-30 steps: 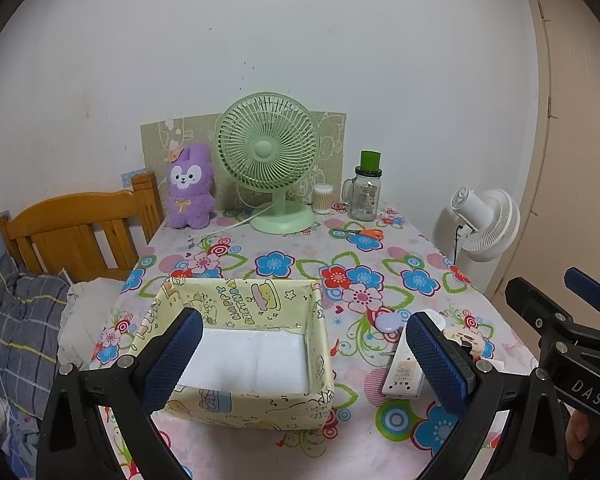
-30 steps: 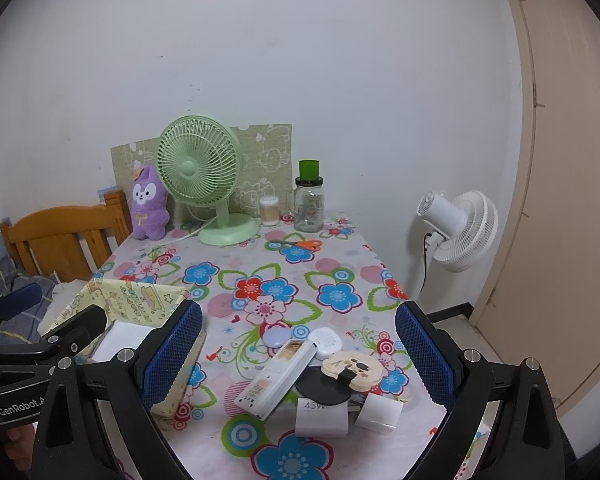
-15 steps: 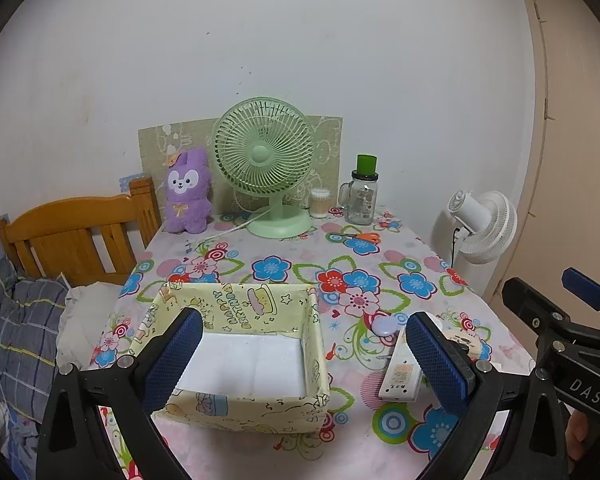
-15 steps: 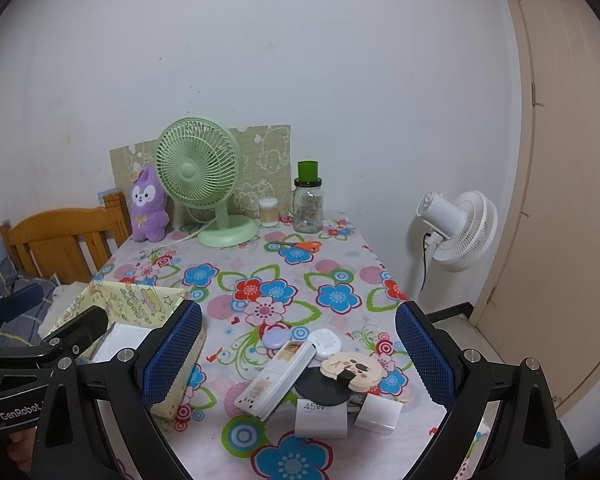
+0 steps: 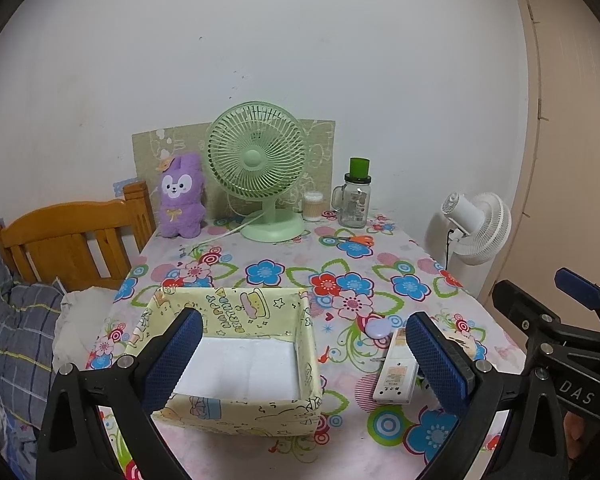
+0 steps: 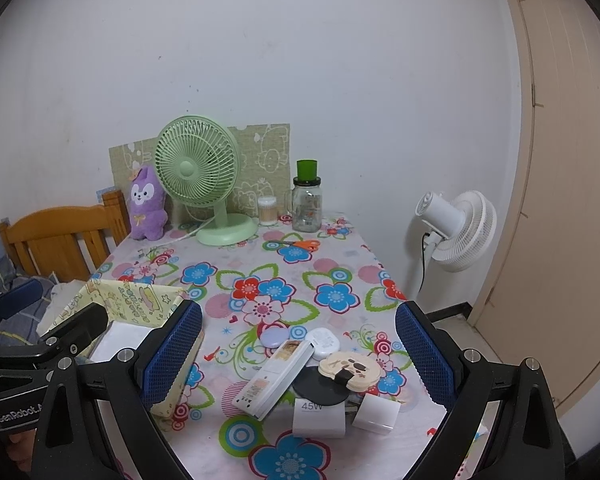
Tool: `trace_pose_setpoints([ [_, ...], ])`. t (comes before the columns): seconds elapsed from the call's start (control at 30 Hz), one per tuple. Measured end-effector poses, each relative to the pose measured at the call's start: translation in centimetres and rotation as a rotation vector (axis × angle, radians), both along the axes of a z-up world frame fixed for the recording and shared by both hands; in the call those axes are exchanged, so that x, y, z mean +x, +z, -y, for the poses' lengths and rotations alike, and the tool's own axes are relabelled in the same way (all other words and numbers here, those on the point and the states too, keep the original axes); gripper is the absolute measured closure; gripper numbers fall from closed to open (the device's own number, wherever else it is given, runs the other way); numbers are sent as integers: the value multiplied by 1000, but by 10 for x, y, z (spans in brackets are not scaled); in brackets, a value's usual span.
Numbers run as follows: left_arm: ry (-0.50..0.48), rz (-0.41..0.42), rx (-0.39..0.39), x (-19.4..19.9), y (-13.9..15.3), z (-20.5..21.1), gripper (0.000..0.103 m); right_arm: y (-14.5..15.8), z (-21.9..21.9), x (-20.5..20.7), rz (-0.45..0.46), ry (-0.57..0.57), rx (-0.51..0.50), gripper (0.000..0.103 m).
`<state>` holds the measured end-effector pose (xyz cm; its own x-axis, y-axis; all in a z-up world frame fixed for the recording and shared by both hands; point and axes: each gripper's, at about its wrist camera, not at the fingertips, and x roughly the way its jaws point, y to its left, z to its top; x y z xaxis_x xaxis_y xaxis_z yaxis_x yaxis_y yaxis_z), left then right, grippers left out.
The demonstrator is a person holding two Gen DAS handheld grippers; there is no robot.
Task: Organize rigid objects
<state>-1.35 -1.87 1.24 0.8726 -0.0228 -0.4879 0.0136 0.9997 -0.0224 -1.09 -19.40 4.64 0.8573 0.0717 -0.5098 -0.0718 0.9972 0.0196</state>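
A yellow cartoon-print box (image 5: 236,360) with a white bottom stands open at the table's near left; it also shows in the right wrist view (image 6: 132,300). A cluster of small items lies to its right: a white power bank (image 6: 276,376), a lilac case (image 6: 275,337), a white case (image 6: 323,342), a beige cartoon case (image 6: 350,366) on a black disc (image 6: 316,390), a white 45W charger (image 6: 319,416) and a white cube (image 6: 377,414). My left gripper (image 5: 304,364) is open above the box. My right gripper (image 6: 298,356) is open above the cluster.
At the back stand a green desk fan (image 5: 260,172), a purple plush (image 5: 180,196), a cotton-swab pot (image 5: 313,206), a glass jar with green lid (image 5: 356,196) and orange scissors (image 5: 354,239). A wooden chair (image 5: 72,240) is left, a white floor fan (image 6: 456,232) right.
Both grippers have drawn back and up slightly, so the table looks a little farther away. Both stay open and empty. Nothing on the table has moved.
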Motion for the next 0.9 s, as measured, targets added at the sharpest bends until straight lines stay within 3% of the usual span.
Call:
trace_pose_setpoints([
  [0.5,14,-22,8,5,-3,2,1,-5,5,3,-16,-4,7,4],
  [0.9,-10,-66,-36,18,-8,2,1,-9,8,5,-29,-10,17,4],
])
